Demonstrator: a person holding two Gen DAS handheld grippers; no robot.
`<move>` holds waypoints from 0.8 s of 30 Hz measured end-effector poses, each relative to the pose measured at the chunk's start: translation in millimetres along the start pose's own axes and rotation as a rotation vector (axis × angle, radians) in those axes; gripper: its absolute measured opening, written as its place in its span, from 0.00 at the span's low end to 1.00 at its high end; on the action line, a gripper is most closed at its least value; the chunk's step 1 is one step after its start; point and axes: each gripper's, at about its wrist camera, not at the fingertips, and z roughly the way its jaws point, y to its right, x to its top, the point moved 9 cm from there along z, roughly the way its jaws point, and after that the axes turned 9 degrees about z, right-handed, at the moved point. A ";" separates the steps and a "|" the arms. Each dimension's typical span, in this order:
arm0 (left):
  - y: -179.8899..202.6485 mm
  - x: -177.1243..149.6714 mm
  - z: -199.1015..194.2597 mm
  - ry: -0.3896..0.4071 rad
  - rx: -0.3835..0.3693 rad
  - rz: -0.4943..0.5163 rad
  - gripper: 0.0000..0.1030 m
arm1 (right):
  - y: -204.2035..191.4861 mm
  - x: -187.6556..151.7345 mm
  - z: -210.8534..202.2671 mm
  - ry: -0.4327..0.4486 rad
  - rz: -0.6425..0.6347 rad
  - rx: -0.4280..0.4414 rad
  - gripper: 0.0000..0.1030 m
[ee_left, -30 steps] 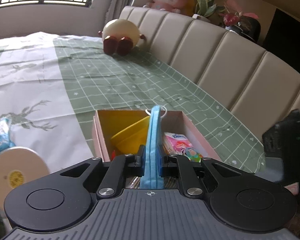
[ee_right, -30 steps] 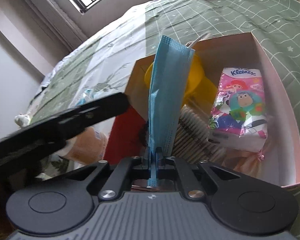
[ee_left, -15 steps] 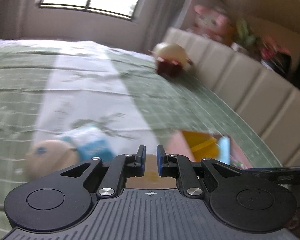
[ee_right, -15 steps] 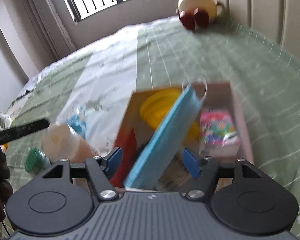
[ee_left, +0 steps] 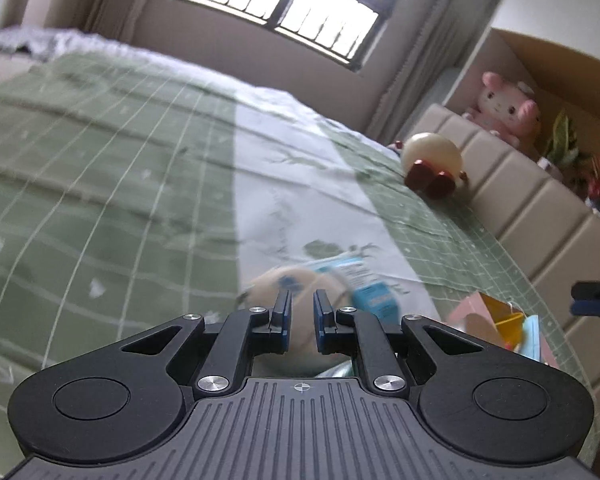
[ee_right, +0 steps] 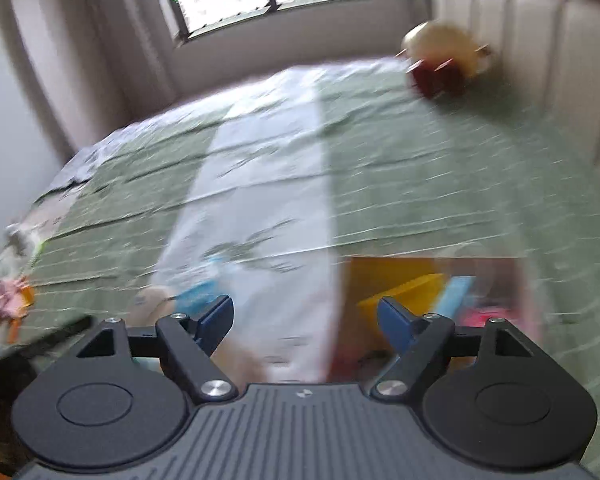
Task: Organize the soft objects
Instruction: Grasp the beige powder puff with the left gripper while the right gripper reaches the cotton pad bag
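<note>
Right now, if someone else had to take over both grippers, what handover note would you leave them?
Left gripper: shut, empty, aimed at the round beige item on the bedspread.
Right gripper: open, empty; its jaws have just been opening, nothing between them.
Blue face mask: lies in the pink box beside the yellow item.
Done: mask boxed.
Left: beige item and blue-white packet remain on the bed; further loose items at far left, too blurred to name.
</note>
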 end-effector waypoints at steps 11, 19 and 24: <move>-40.6 4.2 24.4 -0.053 -0.089 -0.056 0.13 | -121.8 -18.0 124.5 -0.271 -0.111 0.012 0.58; -53.9 -20.4 40.0 -0.072 -0.205 -0.082 0.13 | -139.4 -42.6 185.5 -0.375 -0.084 -0.106 0.34; -61.3 -34.5 65.8 -0.152 -0.281 -0.207 0.14 | -139.5 -51.6 194.9 -0.407 -0.096 -0.089 0.33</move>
